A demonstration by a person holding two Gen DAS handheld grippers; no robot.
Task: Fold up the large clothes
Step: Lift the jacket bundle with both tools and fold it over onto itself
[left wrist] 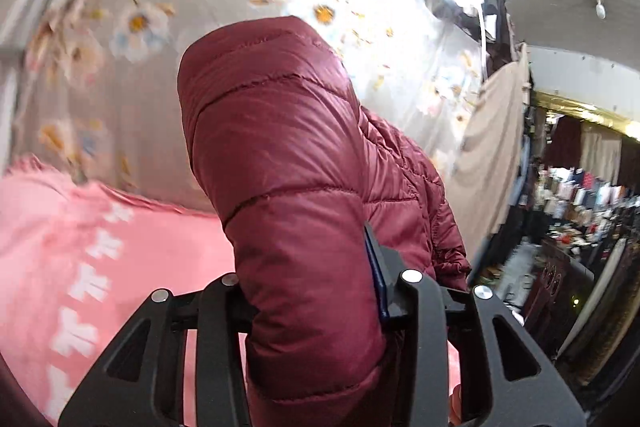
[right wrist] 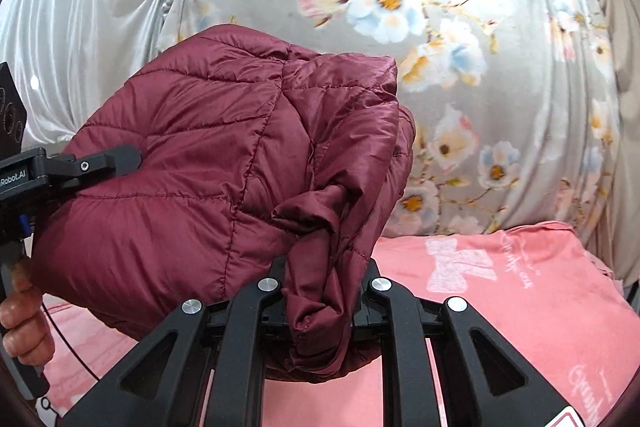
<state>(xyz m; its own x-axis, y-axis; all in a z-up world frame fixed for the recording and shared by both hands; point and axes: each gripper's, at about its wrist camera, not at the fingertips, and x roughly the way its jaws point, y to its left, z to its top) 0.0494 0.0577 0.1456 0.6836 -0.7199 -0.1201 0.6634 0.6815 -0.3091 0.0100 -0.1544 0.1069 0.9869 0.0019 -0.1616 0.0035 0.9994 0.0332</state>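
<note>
Maroon puffer jacket [right wrist: 200,155] light, bulky, slippery, springs back; left gripper [left wrist: 312,307] clamped on padded fold, right gripper [right wrist: 324,291] on bunched hem. Grip seams, edges.

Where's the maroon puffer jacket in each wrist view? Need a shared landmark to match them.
Left wrist: maroon puffer jacket fills the centre, clamped in the left gripper at bottom.
Right wrist: jacket sits centre-left, a bunched fold clamped in the right gripper; the left gripper bites its left edge.
Shared landmark: floral grey sheet hanging behind, above the pink blanket.
</note>
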